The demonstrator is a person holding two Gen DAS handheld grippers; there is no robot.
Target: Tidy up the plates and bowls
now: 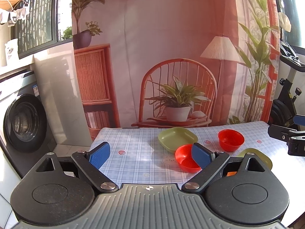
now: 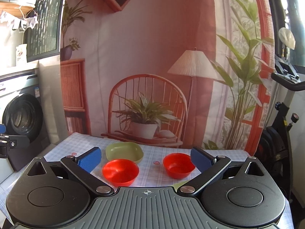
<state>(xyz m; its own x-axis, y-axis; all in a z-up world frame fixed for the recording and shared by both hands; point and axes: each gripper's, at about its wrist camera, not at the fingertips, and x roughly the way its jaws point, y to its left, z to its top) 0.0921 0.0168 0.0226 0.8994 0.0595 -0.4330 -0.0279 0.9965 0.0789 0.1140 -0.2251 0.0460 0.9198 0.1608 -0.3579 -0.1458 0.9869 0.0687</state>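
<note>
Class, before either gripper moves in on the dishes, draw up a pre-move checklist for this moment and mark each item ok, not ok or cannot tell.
1. Left gripper open and holding nothing: ok.
2. Right gripper open and holding nothing: ok.
3. Both red bowls upright on the checked tablecloth: near red bowl and far red bowl, ok.
4. Square green plate free of anything stacked in it: ok.
5. Second green plate fully visible: not ok, mostly hidden behind the left gripper's body.
6. Near red bowl apart from the square green plate: cannot tell, they overlap in both views.
</note>
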